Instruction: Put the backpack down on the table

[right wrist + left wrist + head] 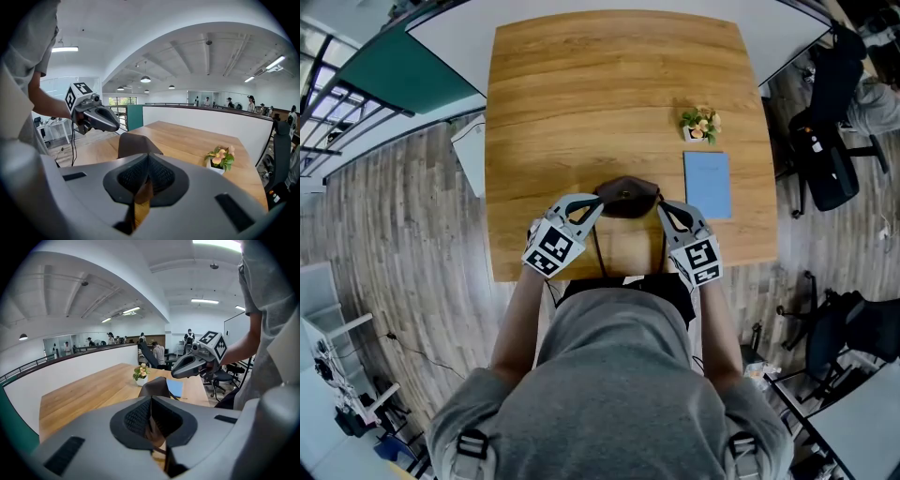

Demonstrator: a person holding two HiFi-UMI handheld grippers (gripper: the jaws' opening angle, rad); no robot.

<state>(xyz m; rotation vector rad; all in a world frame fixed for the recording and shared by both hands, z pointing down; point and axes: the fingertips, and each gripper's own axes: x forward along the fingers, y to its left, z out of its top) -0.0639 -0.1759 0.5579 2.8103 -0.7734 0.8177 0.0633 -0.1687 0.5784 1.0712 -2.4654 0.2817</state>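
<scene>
Locate backpack (628, 197) on surface (581, 94), at near edge. Find booklet (708, 184) flat on surface, just right of backpack, apart from it. Find potted plant (700, 125) behind and right of backpack, just beyond booklet's far edge.

Dark brown backpack (628, 199) upright at table's (581, 94) near edge

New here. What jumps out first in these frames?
The brown backpack sits at the table's near edge. The left gripper is shut on the left strap and the right gripper on the right strap. Beyond it to the right are a small plant and a blue notebook.
</scene>
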